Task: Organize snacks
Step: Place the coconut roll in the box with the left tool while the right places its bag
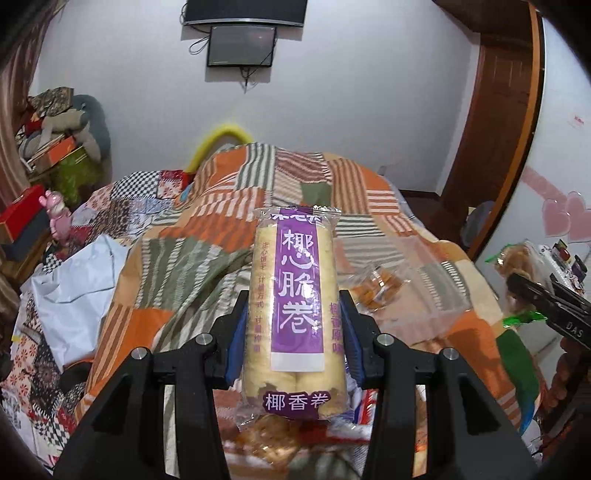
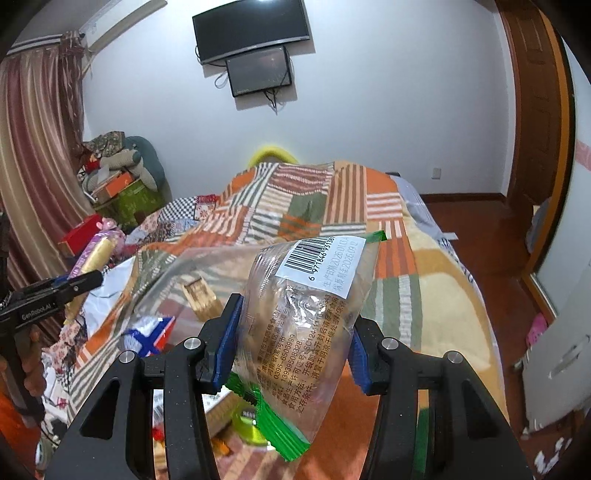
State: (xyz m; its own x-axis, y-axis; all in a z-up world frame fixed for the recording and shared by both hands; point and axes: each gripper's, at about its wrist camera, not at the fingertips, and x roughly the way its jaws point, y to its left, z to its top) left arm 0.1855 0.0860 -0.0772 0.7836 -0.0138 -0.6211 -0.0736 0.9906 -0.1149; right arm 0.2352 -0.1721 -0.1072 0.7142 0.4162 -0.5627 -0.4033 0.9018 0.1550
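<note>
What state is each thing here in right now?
Left tongs: shut on the coconut rolls.
Coconut rolls: sealed, held off the bed.
Right tongs: shut on the clear bag.
Clear bag: held, barcode label toward the camera.
Screens: dark.
Bed: covered by a patchwork blanket.

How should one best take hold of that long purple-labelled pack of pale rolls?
Across its narrow width near the lower half, as the left gripper holds the purple-labelled pack of pale rolls now: blue pads on both long sides. Its long, firm, tube-like shape suits a side pinch.
</note>
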